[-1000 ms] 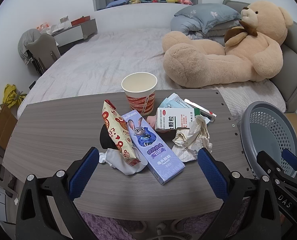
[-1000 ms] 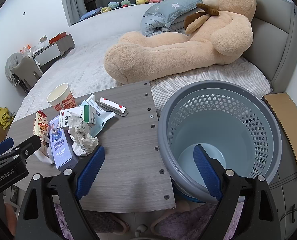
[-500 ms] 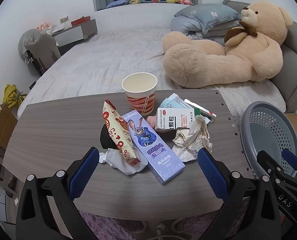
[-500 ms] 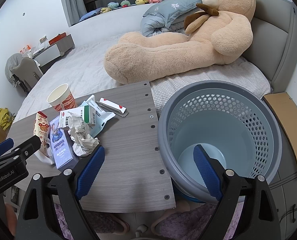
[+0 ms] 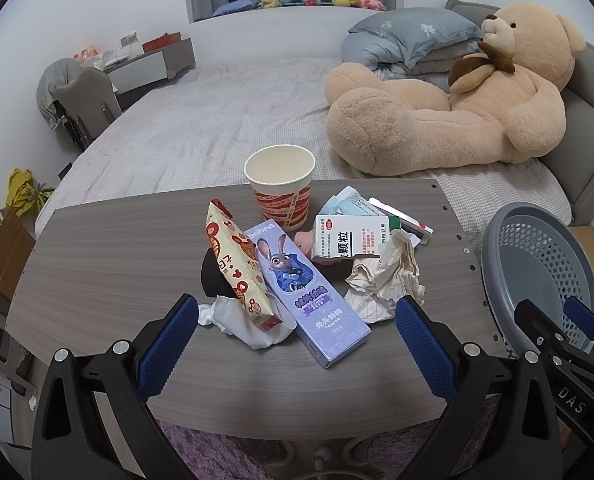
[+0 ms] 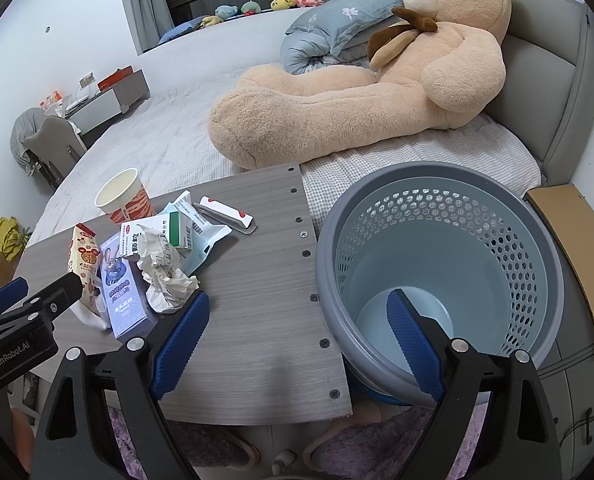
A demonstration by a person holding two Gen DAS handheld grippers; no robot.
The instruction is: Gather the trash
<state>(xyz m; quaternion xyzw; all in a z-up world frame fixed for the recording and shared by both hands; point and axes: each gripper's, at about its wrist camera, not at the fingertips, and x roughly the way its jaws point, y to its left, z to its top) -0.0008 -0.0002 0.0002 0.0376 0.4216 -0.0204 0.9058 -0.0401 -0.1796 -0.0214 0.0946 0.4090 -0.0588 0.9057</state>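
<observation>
A pile of trash lies on the grey wooden table [image 5: 109,264]: a paper cup [image 5: 279,184], a snack wrapper [image 5: 237,268], a purple rabbit box [image 5: 305,296], a white medicine box [image 5: 349,236], crumpled paper [image 5: 385,276] and a white rag [image 5: 241,322]. My left gripper [image 5: 295,340] hangs open just short of the pile, nothing between its fingers. My right gripper [image 6: 297,336] is open too, straddling the table's right edge and the rim of the grey perforated bin [image 6: 441,264]. The bin [image 5: 537,264] looks empty. The crumpled paper [image 6: 165,276] lies near the right gripper's left finger.
Behind the table is a bed [image 5: 201,120] with a large teddy bear [image 5: 449,104] and blue pillows. A flat red-and-white packet [image 6: 227,212] lies at the table's back right. A cardboard piece [image 6: 569,240] sits right of the bin. Yellow bags [image 5: 21,192] are at far left.
</observation>
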